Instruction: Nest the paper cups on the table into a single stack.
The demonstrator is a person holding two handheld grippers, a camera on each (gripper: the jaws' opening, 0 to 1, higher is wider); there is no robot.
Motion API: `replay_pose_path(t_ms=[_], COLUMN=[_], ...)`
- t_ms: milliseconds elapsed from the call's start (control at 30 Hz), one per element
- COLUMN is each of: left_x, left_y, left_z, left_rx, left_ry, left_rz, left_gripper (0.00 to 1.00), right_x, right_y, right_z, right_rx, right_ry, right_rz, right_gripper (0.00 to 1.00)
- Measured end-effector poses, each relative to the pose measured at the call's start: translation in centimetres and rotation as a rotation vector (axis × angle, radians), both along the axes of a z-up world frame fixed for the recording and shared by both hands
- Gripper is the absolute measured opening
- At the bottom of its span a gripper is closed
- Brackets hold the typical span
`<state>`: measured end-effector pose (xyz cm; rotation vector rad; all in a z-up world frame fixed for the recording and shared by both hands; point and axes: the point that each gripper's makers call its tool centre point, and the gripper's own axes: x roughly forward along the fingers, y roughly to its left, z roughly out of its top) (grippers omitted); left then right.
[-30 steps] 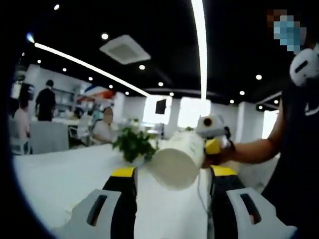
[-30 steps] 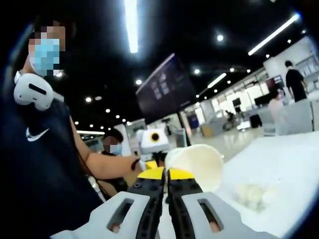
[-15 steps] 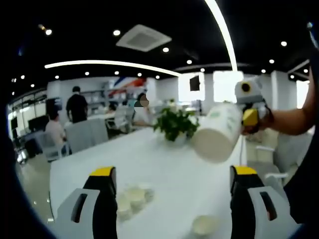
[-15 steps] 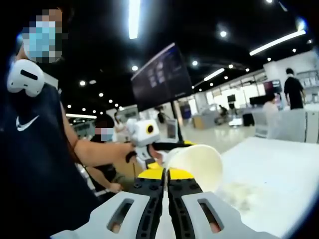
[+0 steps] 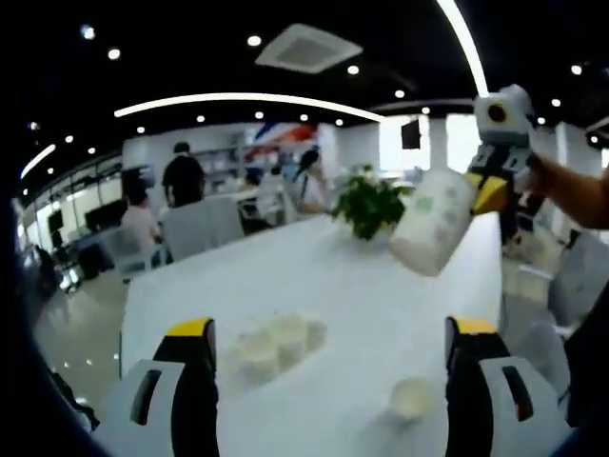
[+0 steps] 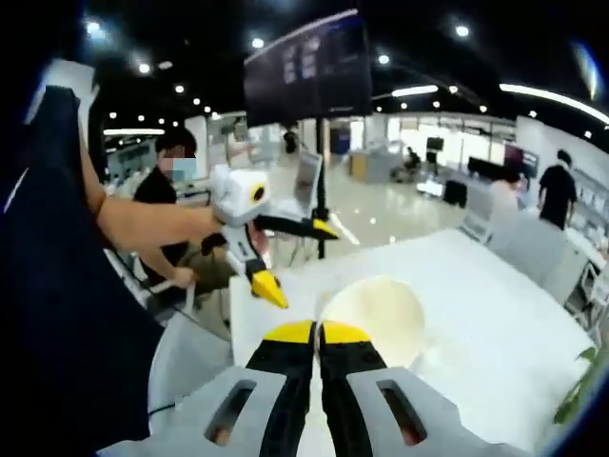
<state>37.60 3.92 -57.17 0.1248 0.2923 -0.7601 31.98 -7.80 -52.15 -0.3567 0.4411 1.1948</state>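
One thin, crushable paper cup (image 6: 373,319) is riding pinched by its rim in our right gripper (image 6: 319,335), while our left gripper (image 5: 328,333) is gaping empty.

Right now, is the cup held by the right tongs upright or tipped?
Tipped: the paper cup hangs slanted in the right tongs, base pointing down-left.

paper cup (image 5: 431,231): matt white paper | surface (image 5: 343,286): smooth white, slight sheen | left tongs (image 5: 333,381): matt black and grey plastic, yellow tips | floor (image 6: 381,205): glossy
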Motion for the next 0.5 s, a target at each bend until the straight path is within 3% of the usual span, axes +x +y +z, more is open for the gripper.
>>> replay_pose_path(t_ms=[100,267,500], left_x=[-0.4,-1.0,-1.4], left_y=[0.4,1.1,1.8], left_z=[-0.7,-1.5,-3.3], left_rx=[-0.003,-0.005,0.037], left_ry=[0.010,0.022,0.050], left_rz=[0.013,0.034,0.069], left_gripper=[0.99,0.99,0.99], right_x=[0.3,0.6,0.4], right_y=[0.2,0.3,0.0], right_z=[-0.4,-0.6,-2.1], right_rx=[-0.061,-0.229,-0.490], right_ry=[0.013,-0.049,-0.028], right_rz=[-0.004,0.051,0.138], right_gripper=[0.00,0.00,0.00])
